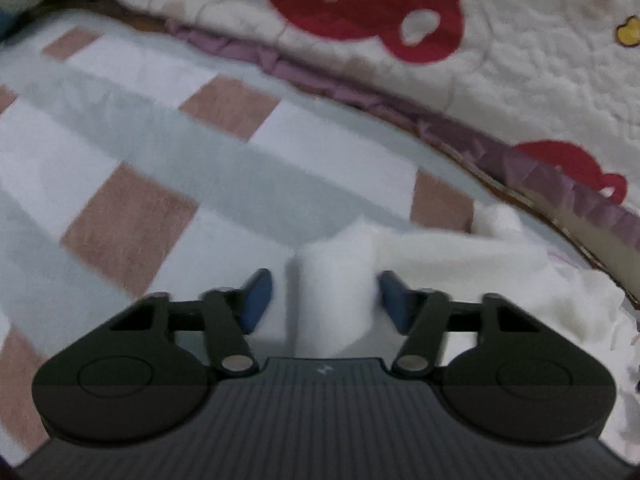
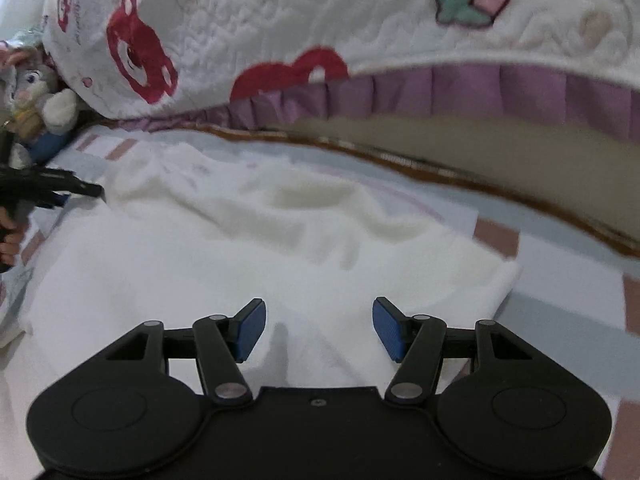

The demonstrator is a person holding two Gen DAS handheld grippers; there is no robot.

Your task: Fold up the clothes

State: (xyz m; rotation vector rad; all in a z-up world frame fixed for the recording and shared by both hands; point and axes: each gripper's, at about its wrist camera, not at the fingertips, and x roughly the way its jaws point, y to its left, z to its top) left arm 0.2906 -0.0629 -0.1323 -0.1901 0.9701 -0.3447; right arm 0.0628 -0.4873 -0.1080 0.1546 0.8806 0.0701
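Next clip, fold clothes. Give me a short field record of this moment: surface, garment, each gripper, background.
surface: checked bed sheet
garment: white garment, spread out and rumpled on the sheet
left gripper: fingers apart, a raised fold of the garment between them, not visibly pinched
right gripper: open over the garment's near edge, holding nothing
background: bear-print quilt, plush toy

White garment [image 2: 248, 248], pink-checked sheet [image 1: 132, 216], blue pads [image 2: 252, 330]

Left claw [image 1: 325, 300] and right claw [image 2: 319, 328] both point downward, jaws standing apart.
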